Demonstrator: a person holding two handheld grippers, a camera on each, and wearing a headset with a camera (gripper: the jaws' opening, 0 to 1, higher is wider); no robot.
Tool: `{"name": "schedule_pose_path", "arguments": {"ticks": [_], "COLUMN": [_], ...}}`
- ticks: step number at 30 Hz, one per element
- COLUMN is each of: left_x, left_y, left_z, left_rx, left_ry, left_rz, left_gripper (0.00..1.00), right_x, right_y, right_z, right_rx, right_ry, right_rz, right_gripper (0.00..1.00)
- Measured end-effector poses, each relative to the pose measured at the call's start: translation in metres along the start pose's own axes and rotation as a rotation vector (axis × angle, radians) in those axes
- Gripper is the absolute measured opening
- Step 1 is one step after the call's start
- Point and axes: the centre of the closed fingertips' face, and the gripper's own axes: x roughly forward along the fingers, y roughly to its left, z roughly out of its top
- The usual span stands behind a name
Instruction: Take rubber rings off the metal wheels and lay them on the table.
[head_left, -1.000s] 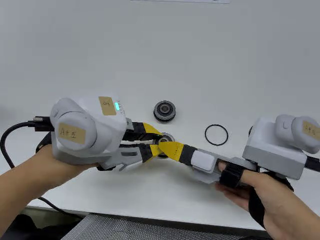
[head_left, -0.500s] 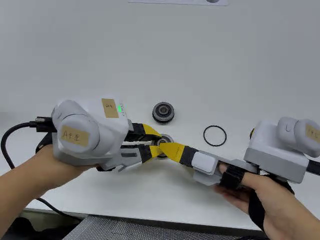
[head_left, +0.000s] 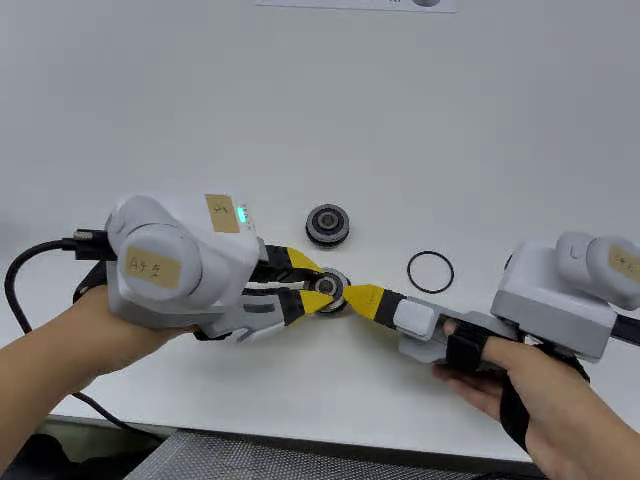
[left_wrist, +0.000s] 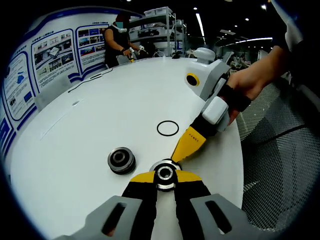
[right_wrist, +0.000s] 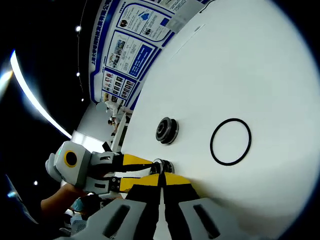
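Item: metal wheel (head_left: 328, 288), clamped in left gripper (head_left: 308, 282) fingers. Right gripper (head_left: 355, 297) fingers pressed together at rim; peel rubber outward, slowly.

Two tan paper labels (head_left: 152, 267) with handwriting sit on the left tool (head_left: 318, 285), and a third label (head_left: 622, 263) on the right tool (head_left: 352, 294); the writing is illegible. Wall posters (left_wrist: 90, 42) carry print too small to read.

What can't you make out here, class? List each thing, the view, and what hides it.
Held wheel, head view: yellow jaw tips cover its rim; ring on or off unclear.
Right gripper, right gripper view: shut tips hide whatever they pinch.
Posters, left gripper view: text too small.
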Motion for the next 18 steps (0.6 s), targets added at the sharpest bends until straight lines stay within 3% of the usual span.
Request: {"name": "schedule_pose_path", "arguments": {"ticks": [18], "left_x": [-0.0006], "left_y": [-0.0010], "left_z": [0.0011], "left_rx": [0.008], "left_ry": [0.014], "left_rz": [-0.011], "left_gripper": [0.12], "right_x": [0.0003], "right_y": [0.0030], "right_z": [0.0022], "right_rx": [0.045], "right_ry": [0.014], "right_rz": [-0.012], "right_gripper": [0.01]}}
